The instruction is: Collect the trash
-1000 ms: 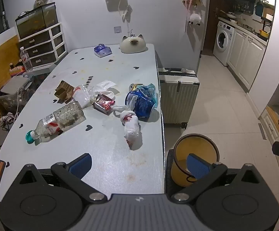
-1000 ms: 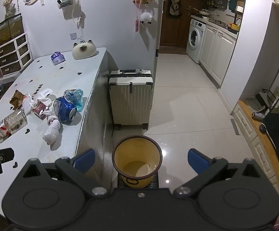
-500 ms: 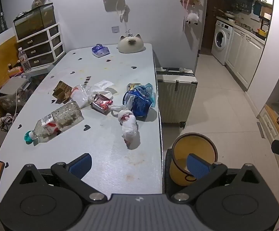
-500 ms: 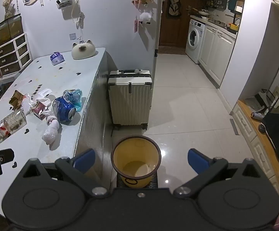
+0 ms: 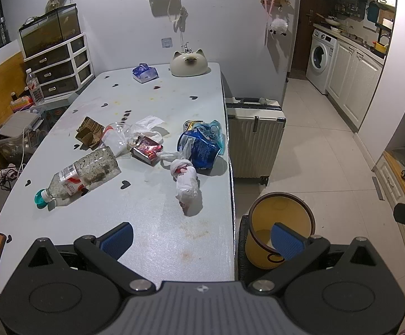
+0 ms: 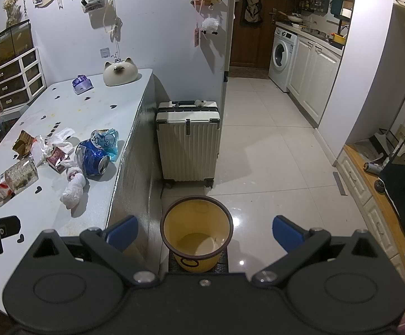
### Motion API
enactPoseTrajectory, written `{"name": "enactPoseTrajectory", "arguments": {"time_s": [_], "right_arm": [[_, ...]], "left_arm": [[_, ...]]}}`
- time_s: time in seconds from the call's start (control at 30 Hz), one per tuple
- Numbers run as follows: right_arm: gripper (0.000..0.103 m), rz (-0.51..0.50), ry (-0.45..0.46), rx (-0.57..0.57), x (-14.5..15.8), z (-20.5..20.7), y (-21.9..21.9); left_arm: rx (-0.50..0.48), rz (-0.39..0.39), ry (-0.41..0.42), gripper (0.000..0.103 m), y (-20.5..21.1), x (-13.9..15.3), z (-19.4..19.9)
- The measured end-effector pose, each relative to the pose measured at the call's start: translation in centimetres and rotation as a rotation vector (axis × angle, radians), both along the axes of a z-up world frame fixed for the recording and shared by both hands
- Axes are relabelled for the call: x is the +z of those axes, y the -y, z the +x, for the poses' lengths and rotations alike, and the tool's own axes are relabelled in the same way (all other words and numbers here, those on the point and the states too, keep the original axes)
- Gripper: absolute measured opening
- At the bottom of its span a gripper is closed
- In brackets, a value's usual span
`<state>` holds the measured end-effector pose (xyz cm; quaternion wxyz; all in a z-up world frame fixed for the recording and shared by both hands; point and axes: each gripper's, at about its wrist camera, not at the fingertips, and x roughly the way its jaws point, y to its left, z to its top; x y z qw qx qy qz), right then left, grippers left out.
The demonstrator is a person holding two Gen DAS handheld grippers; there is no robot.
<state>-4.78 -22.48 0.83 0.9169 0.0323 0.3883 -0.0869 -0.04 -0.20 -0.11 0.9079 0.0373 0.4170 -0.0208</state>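
Left tool (image 5: 201,237) apart, empty — eased slightly back from tied white bag (image 5: 186,184) ahead; right tool (image 6: 205,230) apart, unmoved above yellow bin (image 6: 197,233) — no trash collected yet.

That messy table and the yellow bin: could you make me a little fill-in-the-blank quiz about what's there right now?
1. The yellow bin stands on the ____, beside the table.
2. The plastic bottle lies on its ____, its teal cap toward the table's near end.
3. Both the left tool and the right tool have their jaws ____, holding nothing.
4. The crushed blue can lies on the table next to the white ____.

Missing words: floor; side; open; bag
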Motion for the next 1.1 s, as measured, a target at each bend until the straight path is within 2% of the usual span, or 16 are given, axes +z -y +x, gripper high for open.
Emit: {"name": "enactPoseTrajectory", "arguments": {"time_s": [1.1], "right_arm": [[0.103,0.000,-0.002,-0.001,-0.08,-0.07,-0.01]], "left_arm": [[-0.001,-0.002,-0.001,0.103,0.55,0.16,-0.03]]}}
